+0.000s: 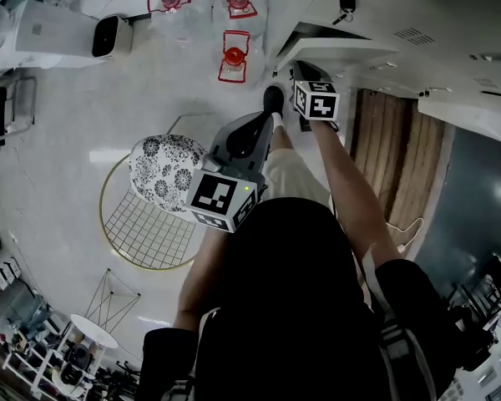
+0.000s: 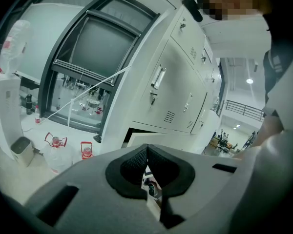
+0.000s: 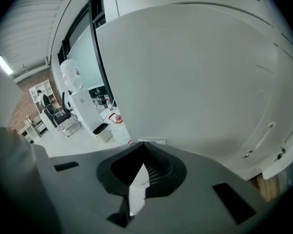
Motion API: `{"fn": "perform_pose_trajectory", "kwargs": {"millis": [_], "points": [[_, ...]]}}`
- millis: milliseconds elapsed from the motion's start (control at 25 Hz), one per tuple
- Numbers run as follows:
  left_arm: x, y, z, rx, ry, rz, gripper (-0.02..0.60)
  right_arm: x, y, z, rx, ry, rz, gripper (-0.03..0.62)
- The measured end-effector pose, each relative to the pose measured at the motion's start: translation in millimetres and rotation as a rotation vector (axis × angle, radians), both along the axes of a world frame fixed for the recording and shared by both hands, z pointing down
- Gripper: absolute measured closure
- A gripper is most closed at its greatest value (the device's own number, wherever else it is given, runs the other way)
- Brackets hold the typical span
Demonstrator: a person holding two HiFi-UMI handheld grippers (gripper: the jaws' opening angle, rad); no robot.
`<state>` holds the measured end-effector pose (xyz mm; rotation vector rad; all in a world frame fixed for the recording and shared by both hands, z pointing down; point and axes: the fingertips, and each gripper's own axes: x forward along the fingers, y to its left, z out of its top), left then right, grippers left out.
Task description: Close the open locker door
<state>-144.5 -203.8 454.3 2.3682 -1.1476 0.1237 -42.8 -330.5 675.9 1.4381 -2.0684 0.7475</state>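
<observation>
Head view: the person's right claw [image 1: 306, 73] sits just beside the edge of the one open locker door [image 1: 355, 50]; the left claw [image 1: 249, 136] hangs lower, near the leg [image 1: 296, 174]; three red-handled jugs [image 1: 232, 57] stand on the floor [image 1: 83, 107].

Left gripper view: its jaws are together on nothing; two of the jugs show.

Right gripper view: jaws together, empty; the door's white face fills the frame close ahead; the push looks to be the step in hand, and next it calls for steady pressing until the door shuts flush.
</observation>
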Motion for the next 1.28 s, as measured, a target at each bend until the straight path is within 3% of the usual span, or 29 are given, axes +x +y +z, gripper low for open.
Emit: {"fn": "perform_pose_trajectory", "kwargs": {"millis": [1280], "points": [[1.0,-18.3,12.1,-0.027,-0.004,0.015,0.565,4.3,-44.6,7.0,0.013,0.005,0.047,0.594]]}}
